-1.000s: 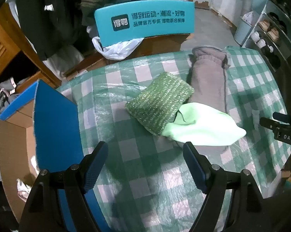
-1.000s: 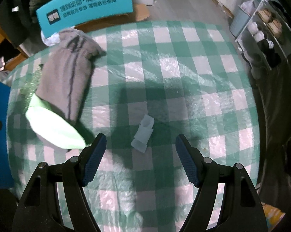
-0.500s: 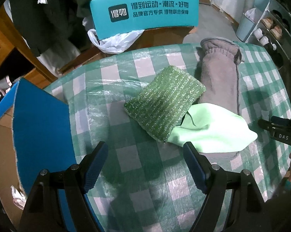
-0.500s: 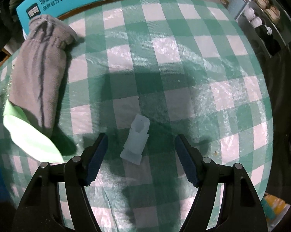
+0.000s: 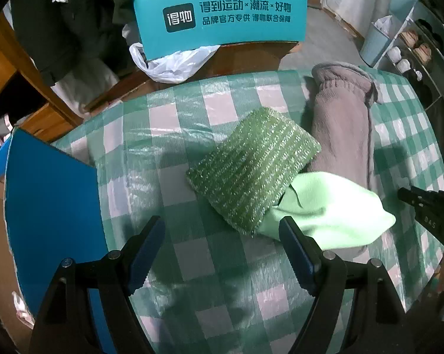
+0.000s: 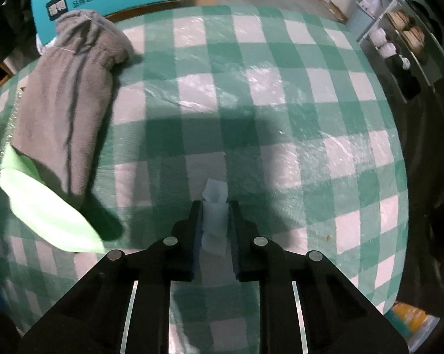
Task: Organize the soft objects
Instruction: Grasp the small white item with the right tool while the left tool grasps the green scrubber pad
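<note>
Right gripper (image 6: 214,215) jaws had just been closing and pinched the small white foam piece (image 6: 214,206) on the checked tablecloth (image 6: 281,88). Left gripper (image 5: 222,250) hung wide, empty, near the green sponge (image 5: 253,168), light-green cloth (image 5: 331,209) and grey sock (image 5: 343,135).
</note>
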`<state>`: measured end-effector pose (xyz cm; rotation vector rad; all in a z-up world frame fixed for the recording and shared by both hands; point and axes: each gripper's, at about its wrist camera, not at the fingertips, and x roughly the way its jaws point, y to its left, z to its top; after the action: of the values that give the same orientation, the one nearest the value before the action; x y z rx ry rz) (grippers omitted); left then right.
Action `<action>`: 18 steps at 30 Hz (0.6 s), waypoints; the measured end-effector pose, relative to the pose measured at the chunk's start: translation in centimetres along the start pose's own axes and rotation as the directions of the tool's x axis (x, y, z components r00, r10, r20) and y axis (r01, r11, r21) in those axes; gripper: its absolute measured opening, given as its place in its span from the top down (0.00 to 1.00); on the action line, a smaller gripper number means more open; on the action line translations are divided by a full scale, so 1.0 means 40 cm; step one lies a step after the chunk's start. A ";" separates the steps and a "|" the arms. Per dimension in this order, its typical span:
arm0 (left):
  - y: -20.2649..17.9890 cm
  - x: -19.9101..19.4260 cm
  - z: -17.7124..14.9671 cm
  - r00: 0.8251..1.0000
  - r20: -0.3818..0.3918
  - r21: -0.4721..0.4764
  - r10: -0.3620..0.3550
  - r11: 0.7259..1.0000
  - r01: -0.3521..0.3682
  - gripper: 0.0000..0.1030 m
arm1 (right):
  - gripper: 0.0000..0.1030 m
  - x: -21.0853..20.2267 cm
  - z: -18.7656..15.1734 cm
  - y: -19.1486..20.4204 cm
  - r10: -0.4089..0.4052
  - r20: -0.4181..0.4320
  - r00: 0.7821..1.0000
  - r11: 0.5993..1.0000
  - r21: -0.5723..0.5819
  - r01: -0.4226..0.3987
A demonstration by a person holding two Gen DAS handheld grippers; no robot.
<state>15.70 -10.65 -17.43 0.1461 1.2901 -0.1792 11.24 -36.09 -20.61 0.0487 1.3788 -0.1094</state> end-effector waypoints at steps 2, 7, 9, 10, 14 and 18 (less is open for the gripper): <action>0.000 0.005 0.009 1.000 0.000 0.001 0.001 1.000 -0.001 0.21 | 0.86 -0.008 0.002 0.007 0.028 0.007 1.000 1.000 0.004 -0.028; -0.014 0.014 0.028 1.000 0.006 0.023 -0.003 1.000 0.003 0.21 | 0.85 -0.039 0.007 0.015 0.066 0.036 0.997 0.998 0.006 -0.066; -0.024 0.019 0.034 1.000 0.009 0.041 -0.002 0.999 0.002 0.21 | 0.85 -0.051 0.010 0.022 0.079 0.050 0.996 0.997 0.004 -0.079; -0.027 0.021 0.036 1.000 0.010 0.047 -0.001 0.999 0.001 0.21 | 0.85 -0.056 0.011 0.025 0.087 0.057 0.995 0.996 0.003 -0.088; -0.046 0.037 0.042 1.000 0.004 0.087 0.009 0.996 -0.009 0.21 | 0.85 -0.075 0.016 0.036 0.117 0.077 0.990 0.993 -0.003 -0.118; -0.054 0.055 0.046 1.000 -0.008 0.100 0.009 0.995 -0.008 0.21 | 0.85 -0.077 0.028 0.030 0.136 0.086 0.987 0.991 -0.010 -0.136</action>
<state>17.57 -13.26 -19.06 0.2380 1.2891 -0.2367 11.88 -34.84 -17.41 0.1326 1.2851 0.0059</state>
